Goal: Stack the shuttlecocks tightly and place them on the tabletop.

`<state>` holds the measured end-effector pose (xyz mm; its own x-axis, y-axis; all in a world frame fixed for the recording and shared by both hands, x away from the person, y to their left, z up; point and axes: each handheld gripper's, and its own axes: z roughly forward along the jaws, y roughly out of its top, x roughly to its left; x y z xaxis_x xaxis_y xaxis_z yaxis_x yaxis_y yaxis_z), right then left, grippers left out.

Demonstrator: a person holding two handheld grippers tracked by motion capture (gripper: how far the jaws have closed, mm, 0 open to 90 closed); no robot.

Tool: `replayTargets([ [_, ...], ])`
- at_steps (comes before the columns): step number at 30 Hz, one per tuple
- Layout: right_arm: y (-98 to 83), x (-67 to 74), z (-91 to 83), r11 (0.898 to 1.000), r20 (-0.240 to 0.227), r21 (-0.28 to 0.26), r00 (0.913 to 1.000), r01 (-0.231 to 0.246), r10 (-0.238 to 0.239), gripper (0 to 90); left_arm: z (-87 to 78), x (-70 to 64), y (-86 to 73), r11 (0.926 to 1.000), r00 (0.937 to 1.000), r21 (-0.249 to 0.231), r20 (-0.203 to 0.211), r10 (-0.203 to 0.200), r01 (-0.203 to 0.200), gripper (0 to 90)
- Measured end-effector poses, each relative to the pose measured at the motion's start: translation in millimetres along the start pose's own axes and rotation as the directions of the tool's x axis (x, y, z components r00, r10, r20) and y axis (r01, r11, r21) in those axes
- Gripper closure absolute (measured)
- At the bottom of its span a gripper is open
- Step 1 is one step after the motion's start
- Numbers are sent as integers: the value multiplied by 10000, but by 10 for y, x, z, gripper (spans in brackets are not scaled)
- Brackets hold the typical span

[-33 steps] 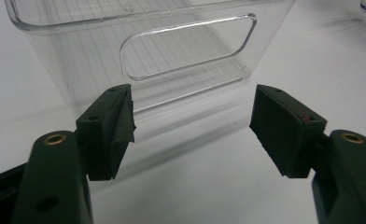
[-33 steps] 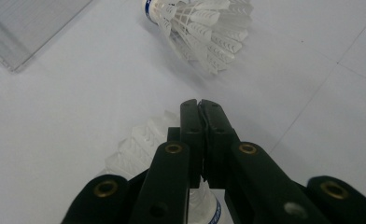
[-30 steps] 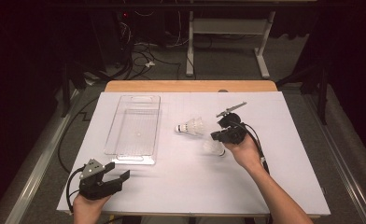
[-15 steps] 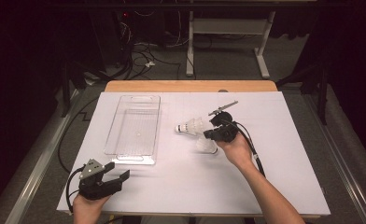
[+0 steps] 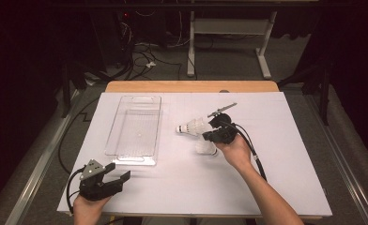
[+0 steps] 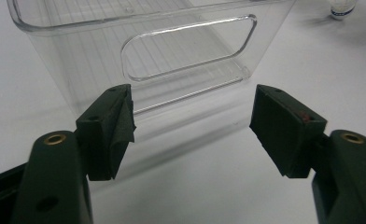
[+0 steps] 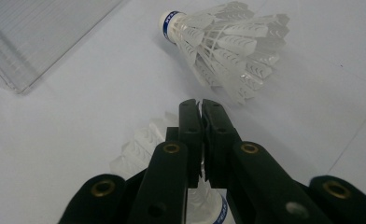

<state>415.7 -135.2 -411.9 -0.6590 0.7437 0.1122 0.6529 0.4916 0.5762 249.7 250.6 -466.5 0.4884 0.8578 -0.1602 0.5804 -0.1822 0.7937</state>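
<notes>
Two white shuttlecocks lie on the white table (image 5: 285, 187). The far shuttlecock (image 5: 194, 126) lies on its side, with its round cork tip pointing toward the clear bin (image 5: 135, 131). In the right gripper view the far shuttlecock (image 7: 223, 42) has a blue band around its white tip, and its feathers fan out to the right.

The right gripper (image 5: 209, 137) sits in the person's right hand (image 5: 236, 152), just beside both shuttlecocks. In the right gripper view its two black jaws are pressed together, with only a thin line between them. The near shuttlecock (image 7: 144, 149) lies right under those jaws. Its feathers stick out on the left and its tip with a blue band peeks out at the bottom. I cannot tell if the jaws pinch any of its feathers.

The left gripper (image 5: 118, 178) is in the person's left hand (image 5: 86, 208) near the front left corner of the table. Its jaws are wide apart with nothing between them. It points at the short end of the clear bin (image 6: 172, 51), which is empty and has a handle hole cut in its wall
</notes>
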Motion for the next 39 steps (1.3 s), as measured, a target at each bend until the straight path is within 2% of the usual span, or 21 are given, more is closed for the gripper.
replayTargets([
  [7,-3,-3,-11,10000,-42,-17,10000,68,-68,854,-3,3,-1,10000,10000,3,0,-2,2,314],
  [26,-133,-114,-238,10000,183,58,9998,2,-3,819,-3,2,4,10000,10000,66,47,-6,5,311],
  [39,-249,-237,-335,9996,305,91,9992,-274,271,819,6,-6,3,9999,9999,120,120,42,-43,308],
])
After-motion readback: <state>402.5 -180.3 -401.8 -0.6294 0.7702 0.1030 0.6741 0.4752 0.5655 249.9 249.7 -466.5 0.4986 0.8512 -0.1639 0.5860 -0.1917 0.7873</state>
